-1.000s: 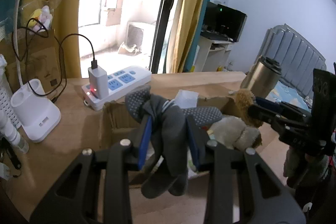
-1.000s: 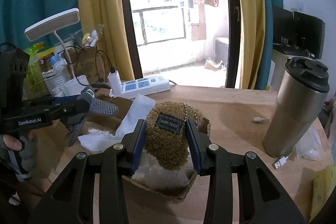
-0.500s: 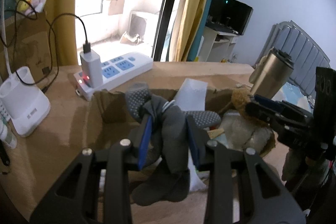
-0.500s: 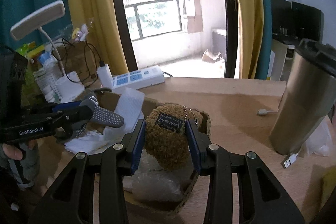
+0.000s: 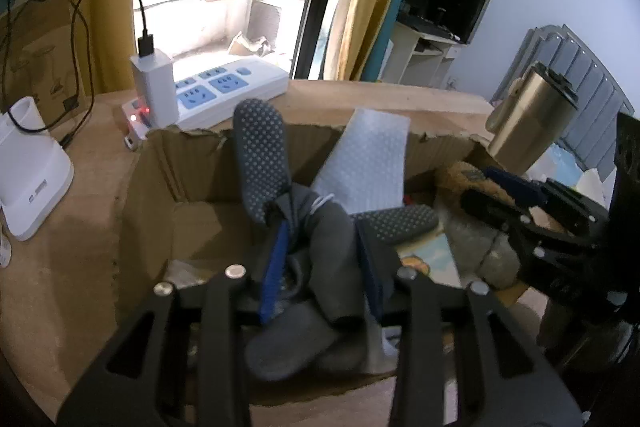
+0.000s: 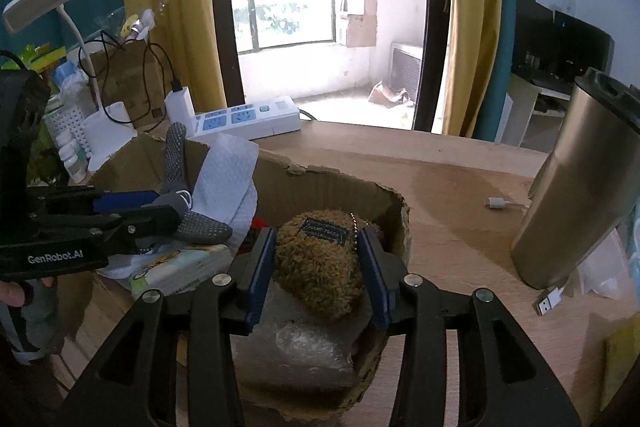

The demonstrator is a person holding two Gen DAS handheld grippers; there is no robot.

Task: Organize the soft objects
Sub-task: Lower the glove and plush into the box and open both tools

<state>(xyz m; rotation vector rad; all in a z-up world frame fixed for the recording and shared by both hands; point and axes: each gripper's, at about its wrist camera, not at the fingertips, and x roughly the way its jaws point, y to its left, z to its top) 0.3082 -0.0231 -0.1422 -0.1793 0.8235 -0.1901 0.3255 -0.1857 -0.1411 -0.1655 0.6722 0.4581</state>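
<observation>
Grey socks (image 5: 320, 247) clamped in the left gripper (image 5: 320, 259) over the cardboard box (image 5: 168, 167); right gripper (image 6: 318, 267) squeezes the brown plush (image 6: 320, 263) inside it. Only the right view shows the bubble wrap (image 6: 296, 351) beneath.

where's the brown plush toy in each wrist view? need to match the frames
Left wrist: brown plush toy at right, inside the cardboard box, in the right gripper.
Right wrist: centre, clamped between the fingers.
Shared landmark: white power strip behind the box.
</observation>
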